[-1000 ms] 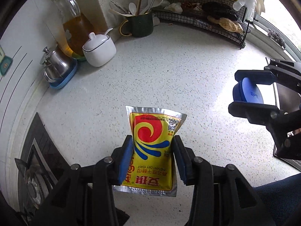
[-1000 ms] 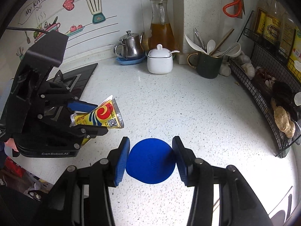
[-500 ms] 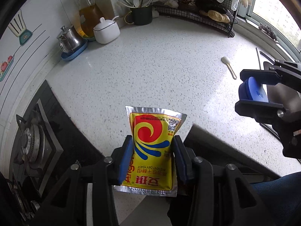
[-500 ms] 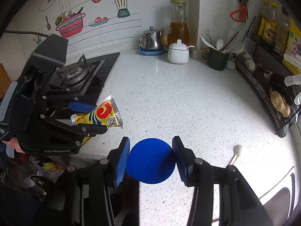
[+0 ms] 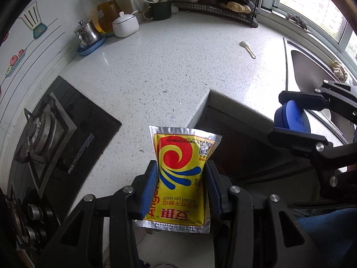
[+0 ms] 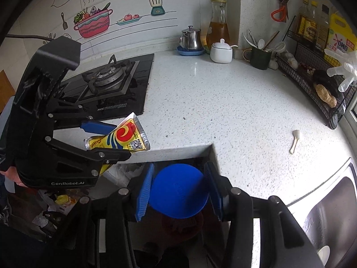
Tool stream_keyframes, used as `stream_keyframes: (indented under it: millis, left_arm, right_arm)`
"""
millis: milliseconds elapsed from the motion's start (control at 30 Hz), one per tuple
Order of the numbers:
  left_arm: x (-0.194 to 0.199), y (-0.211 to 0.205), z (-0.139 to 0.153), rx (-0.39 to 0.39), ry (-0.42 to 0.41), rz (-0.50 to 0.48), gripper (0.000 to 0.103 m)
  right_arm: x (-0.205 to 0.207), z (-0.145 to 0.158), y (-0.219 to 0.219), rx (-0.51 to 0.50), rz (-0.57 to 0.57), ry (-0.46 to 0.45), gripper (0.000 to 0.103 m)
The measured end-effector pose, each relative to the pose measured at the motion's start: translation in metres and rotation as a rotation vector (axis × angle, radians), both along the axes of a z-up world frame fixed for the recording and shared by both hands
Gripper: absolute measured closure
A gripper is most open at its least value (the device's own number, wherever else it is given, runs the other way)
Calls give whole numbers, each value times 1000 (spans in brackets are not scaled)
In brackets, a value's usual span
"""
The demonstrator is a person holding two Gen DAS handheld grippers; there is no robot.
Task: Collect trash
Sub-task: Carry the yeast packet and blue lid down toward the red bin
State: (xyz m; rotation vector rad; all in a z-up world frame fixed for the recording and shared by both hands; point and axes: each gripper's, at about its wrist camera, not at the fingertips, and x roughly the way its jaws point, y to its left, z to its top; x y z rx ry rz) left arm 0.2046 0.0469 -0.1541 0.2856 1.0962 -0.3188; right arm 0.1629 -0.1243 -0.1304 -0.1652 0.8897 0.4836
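Observation:
My left gripper [image 5: 181, 186] is shut on a yellow instant yeast packet [image 5: 181, 178] with a red swirl, held in the air over the counter's front edge. The packet [image 6: 121, 139] and left gripper [image 6: 107, 140] also show in the right wrist view. My right gripper [image 6: 178, 188] is shut on a round blue lid [image 6: 178, 191], held off the counter's front edge. The lid [image 5: 292, 119] shows at the right of the left wrist view. Below the left gripper, bagged trash [image 6: 55, 203] lies on the floor.
A white speckled counter [image 6: 212, 102] holds a gas stove [image 6: 107, 80], a steel pot [image 6: 190, 39], an oil jug [image 6: 217, 28], a white sugar bowl [image 6: 221, 49], a green utensil mug [image 6: 260, 57], a wire rack [image 6: 316, 82] and a small white spoon [image 6: 295, 140]. A steel sink [image 6: 330, 212] lies right.
Both grippers have pulled back from over the counter to beyond its front edge, each keeping its grip. The stove, sink and floor have come into view.

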Motion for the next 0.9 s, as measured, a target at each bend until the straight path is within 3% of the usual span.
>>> stream_keyframes:
  millis: [233,467,700,900]
  left_arm:
    - [-43,11,-13,-35,46,14,62]
    - [-66,10,-52,-41,116,20,62]
    - [-61,1,-113,-45,165,-1,62]
    - [-46,-8,-184,-45,184,-19,61]
  right_arm:
    - [-38,-16,8,5,-64,55,59]
    - [-64,-40,10,-16,-106,80,59]
    - [-68,-95,12,-15,-113,124,59]
    - [-58,-155,4,8,-134,130,59]
